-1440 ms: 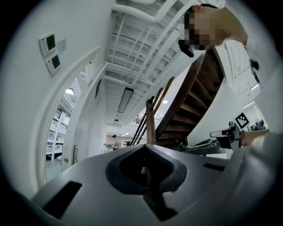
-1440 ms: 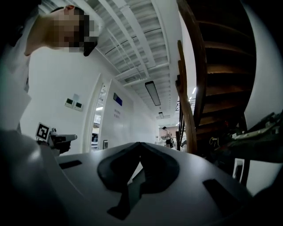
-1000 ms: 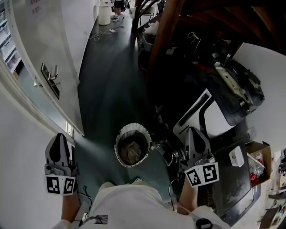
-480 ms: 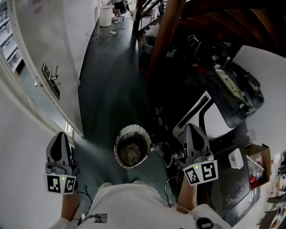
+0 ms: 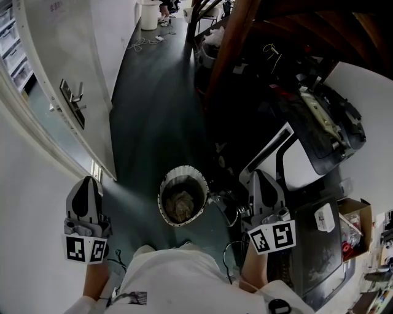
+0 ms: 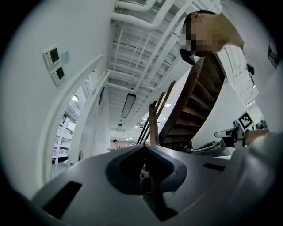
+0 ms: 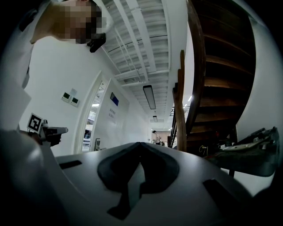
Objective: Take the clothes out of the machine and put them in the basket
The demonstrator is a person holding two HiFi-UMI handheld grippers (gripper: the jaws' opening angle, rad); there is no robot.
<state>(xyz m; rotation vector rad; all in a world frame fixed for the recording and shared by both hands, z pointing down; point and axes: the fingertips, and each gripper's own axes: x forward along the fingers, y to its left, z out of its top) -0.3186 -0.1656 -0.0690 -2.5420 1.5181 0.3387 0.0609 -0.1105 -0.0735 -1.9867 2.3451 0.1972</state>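
Dark green floor [image 5: 153, 110] runs down a corridor, seen from my head view.

Directly below me a round white basket [image 5: 183, 169] stands on the floor, and I see a tangle of dark cords [image 5: 228, 211] just beside it on the right. Further right, a white-and-black machine [image 5: 295, 162] sits near the basket. At the far end of the corridor a white bin [image 5: 149, 15] stands against the wall, with light cables [image 5: 142, 43] strewn on the floor near it. A wooden staircase [image 5: 230, 46] comes down on the right side.
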